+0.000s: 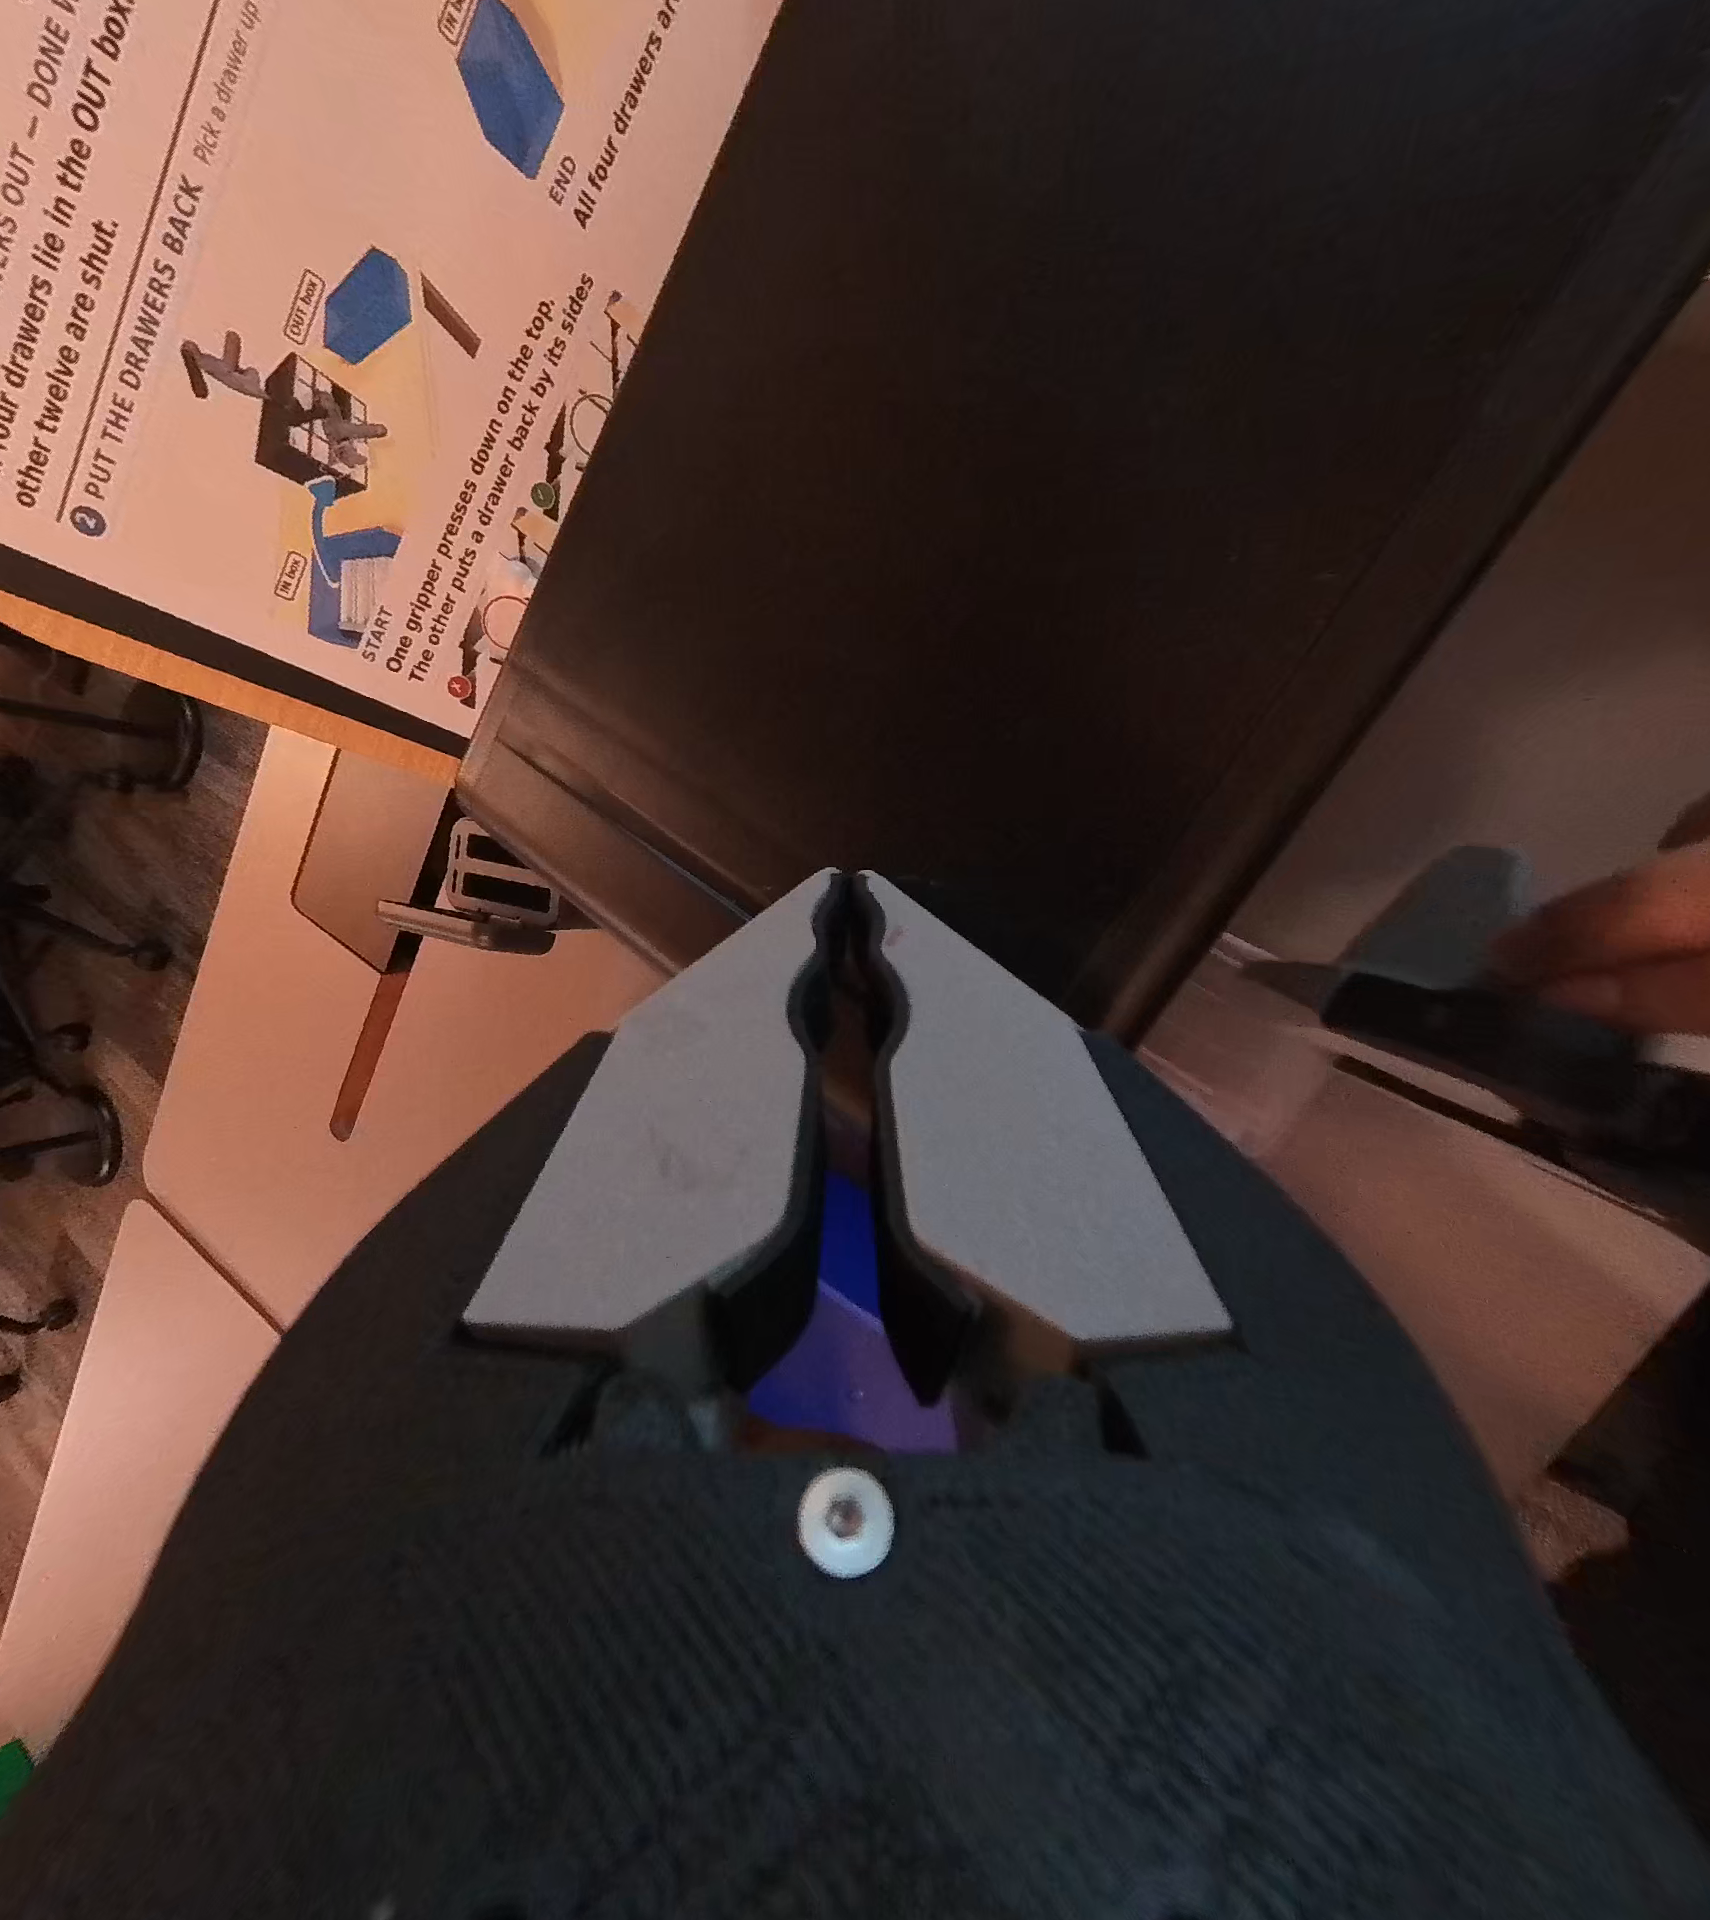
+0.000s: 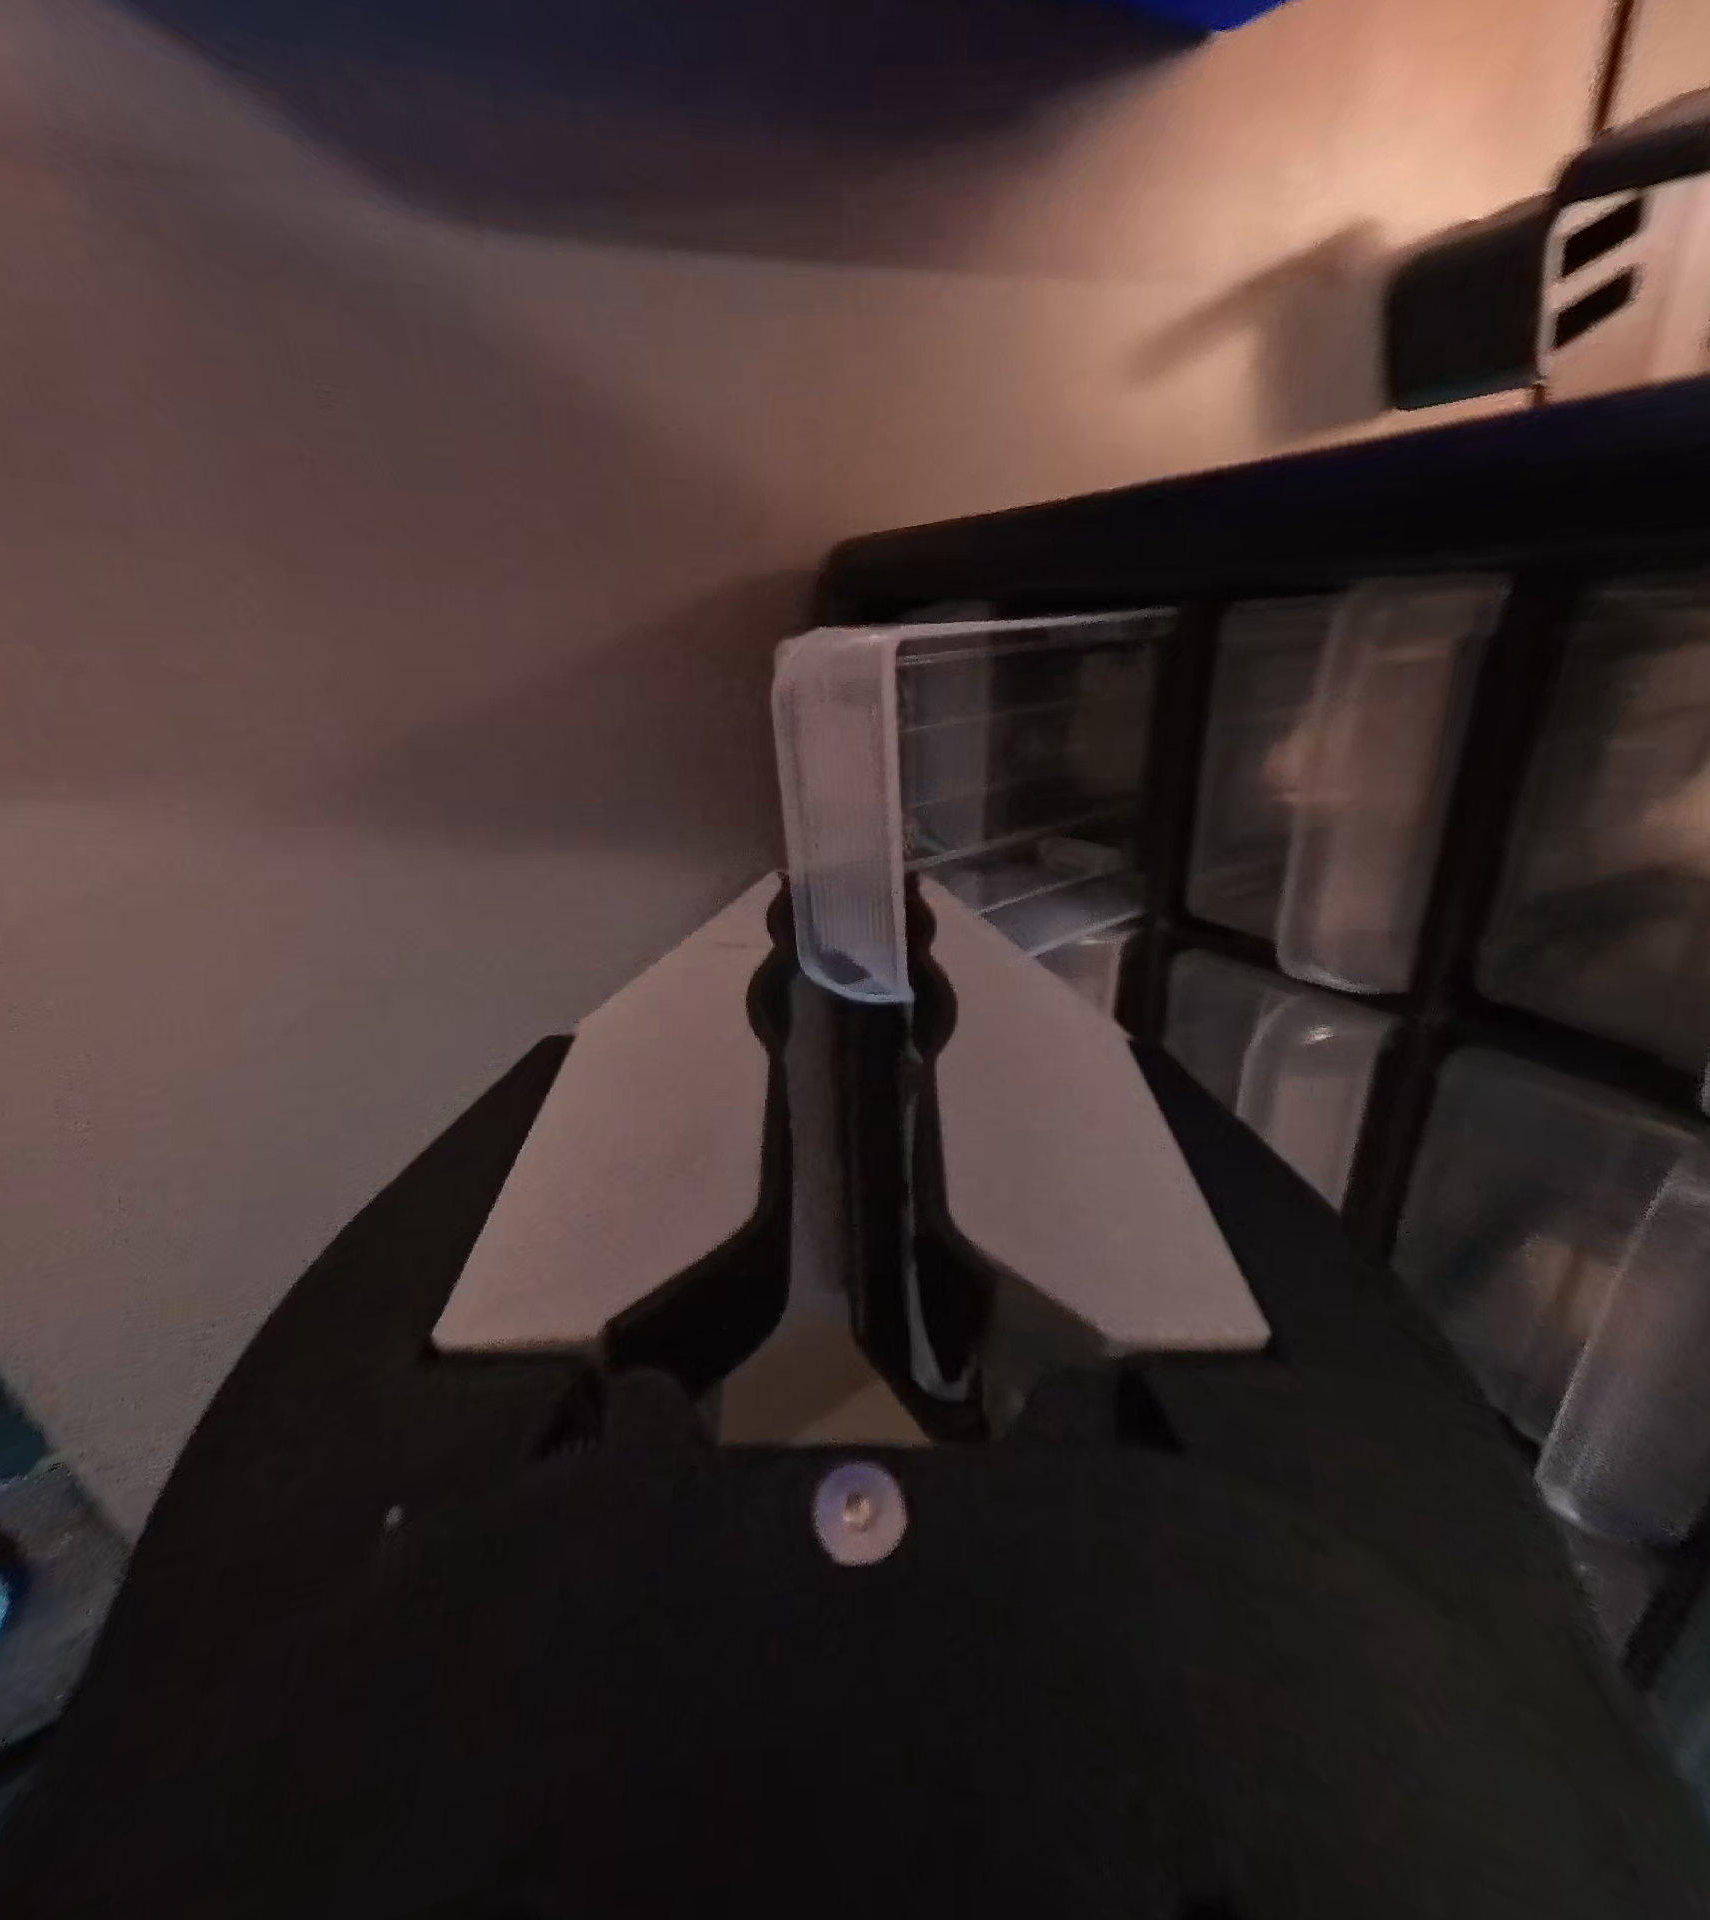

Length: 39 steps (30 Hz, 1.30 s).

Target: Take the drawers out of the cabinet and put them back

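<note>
Clear plastic drawer, pinched by its handle in my right gripper, sits partly out of the black cabinet ahead; neighbouring drawers remain seated. My left gripper, closed and empty, presses the cabinet top.

blur: hand right of cabinet, grip unclear | cut off: cabinet's far end, top edge | hidden: drawer rear, possibly inside cabinet

Black cabinet, clear drawers, grey fingers, blue box
</note>
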Tool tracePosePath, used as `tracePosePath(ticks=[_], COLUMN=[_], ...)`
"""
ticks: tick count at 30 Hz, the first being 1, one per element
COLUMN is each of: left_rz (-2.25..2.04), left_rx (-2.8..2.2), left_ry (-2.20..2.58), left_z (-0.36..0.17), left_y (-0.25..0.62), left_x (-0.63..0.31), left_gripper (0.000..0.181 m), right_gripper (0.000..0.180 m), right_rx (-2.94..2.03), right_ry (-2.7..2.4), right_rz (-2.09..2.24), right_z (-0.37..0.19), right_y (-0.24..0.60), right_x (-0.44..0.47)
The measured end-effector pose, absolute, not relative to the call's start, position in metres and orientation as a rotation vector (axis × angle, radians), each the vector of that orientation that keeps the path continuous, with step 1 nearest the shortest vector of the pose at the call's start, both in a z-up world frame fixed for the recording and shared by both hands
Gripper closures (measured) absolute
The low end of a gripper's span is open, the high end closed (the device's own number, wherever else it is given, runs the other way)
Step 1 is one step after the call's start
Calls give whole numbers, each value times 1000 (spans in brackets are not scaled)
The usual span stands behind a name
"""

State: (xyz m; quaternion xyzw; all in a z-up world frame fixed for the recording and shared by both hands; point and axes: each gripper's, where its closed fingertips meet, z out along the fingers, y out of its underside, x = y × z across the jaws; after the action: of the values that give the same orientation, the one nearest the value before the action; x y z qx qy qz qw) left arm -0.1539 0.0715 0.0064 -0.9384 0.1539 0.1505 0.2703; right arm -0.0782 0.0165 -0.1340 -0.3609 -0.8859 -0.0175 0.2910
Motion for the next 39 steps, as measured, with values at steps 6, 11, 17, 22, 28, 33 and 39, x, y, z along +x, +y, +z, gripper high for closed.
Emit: tracePosePath(ticks=[6,11,17,22,28,33,39], left_rz=[395,372,340,380,392,393,430], left_rx=[-2522,-2506,-2486,-2496,-2500,-2502,-2513], left_ry=[414,406,397,413,405,395,420], left_z=[6,6,6,6,6,6,6], left_y=[72,72,72,71,71,71,71], left_x=[-154,-154,-154,-154,-154,-154,-154], left_gripper=[181,181,181,181,181,181,181], right_gripper=[155,152,162,175,180,180,180], right_rx=[-941,-993,-1059,-944,-877,-1236,-1167], right_ry=[-2277,-2303,-2316,-2636,-2716,-2131,-2196], right_rz=[12,116,411,888,807,237,277], right_z=[-121,-117,-95,-86,-121,-137,-148], right_y=[13,7,-20,-82,-75,36,21], right_x=[-78,-70,-59,-20,-24,-97,-78])
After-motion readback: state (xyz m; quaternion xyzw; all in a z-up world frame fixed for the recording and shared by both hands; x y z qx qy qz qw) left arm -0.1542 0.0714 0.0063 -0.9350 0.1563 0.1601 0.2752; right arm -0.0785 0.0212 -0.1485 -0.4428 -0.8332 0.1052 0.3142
